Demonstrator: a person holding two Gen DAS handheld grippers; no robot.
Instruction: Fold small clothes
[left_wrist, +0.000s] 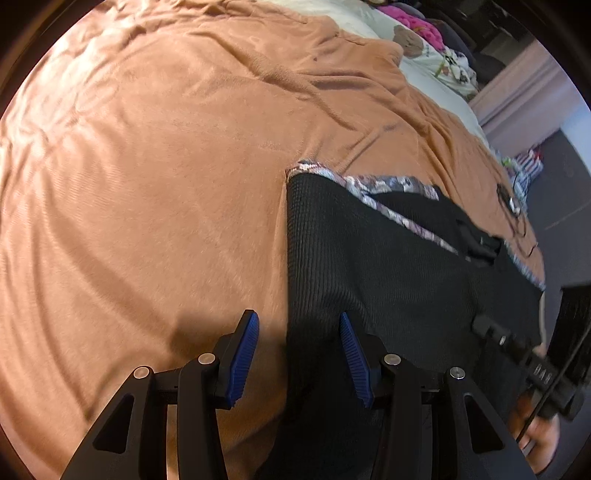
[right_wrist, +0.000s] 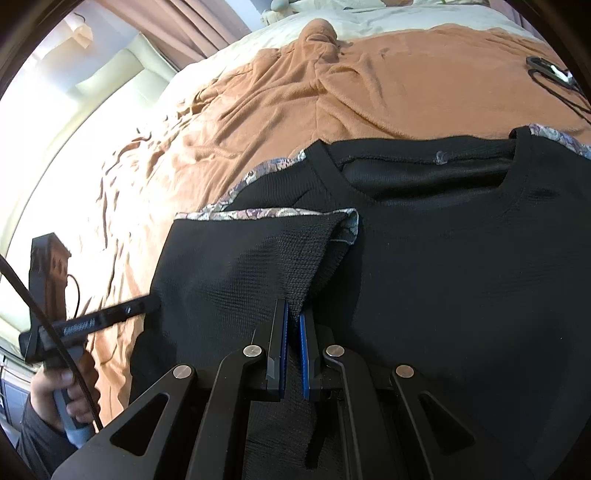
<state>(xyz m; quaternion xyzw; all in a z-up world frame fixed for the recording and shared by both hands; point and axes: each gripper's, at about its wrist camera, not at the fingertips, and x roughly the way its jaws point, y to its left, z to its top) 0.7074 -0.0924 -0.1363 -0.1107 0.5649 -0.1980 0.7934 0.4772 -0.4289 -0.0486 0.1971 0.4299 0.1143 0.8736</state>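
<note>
You are working over a bed made up with a cream sheet, which shows bare along the far end. A rust-orange fleece blanket covers most of the bed and is rumpled into shallow creases, with one raised bunch at its far edge. A black knit top with patterned trim lies flat on the blanket, neckline towards the far side and one side folded in over itself. Near the blanket's right edge rests a thin black cable. Printed, pale fabric lies at the head of the bed.
</note>
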